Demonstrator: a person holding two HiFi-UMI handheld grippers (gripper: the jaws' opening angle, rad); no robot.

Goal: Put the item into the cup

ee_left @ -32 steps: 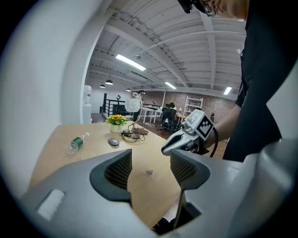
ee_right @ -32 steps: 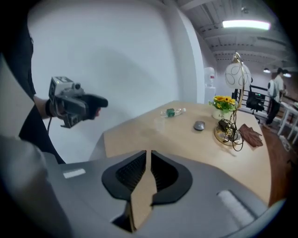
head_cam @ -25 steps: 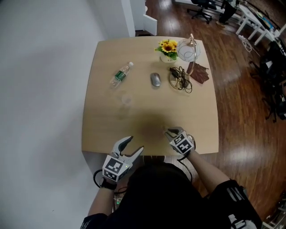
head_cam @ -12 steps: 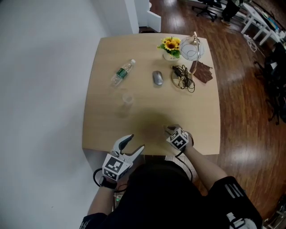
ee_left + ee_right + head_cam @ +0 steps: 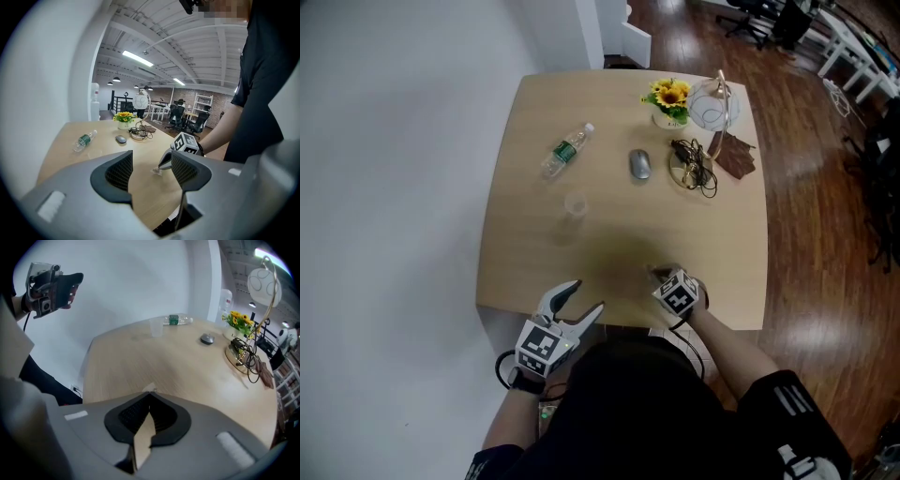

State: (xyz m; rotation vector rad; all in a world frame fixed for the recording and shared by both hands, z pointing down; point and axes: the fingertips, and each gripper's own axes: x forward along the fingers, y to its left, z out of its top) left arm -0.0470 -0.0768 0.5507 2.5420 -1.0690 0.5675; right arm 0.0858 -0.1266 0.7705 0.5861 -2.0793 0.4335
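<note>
We're over a pale wooden table [image 5: 534,244], with a white wall [image 5: 394,187] to the left and dark plank floor [image 5: 825,234] to the right. Down at the near edge is the item [image 5: 157,171], a small, thin, pale scrap. It's pinched at the very tips of the right gripper [image 5: 658,273], low against the tabletop. The jaws are fully together on it, and only a sliver pokes out past the pads. The left gripper [image 5: 586,297] hovers just off the table's near edge, jaws apart with nothing between them.

Now the cup [image 5: 575,205]: clear plastic, upright, well apart from the item and further up the table toward the left. The wood shows straight through its walls. Just beyond it a plastic bottle [image 5: 567,150] with a green label lies on its side; we can't tell what's in it.

To the right of the bottle sits a grey mouse [image 5: 640,164]. Beside that, a round dish [image 5: 682,174] holds a tangle of dark cables [image 5: 698,169]. At the far edge a small white pot [image 5: 662,118] holds sunflowers [image 5: 669,95], next to a lamp [image 5: 714,110] with a round white globe.
</note>
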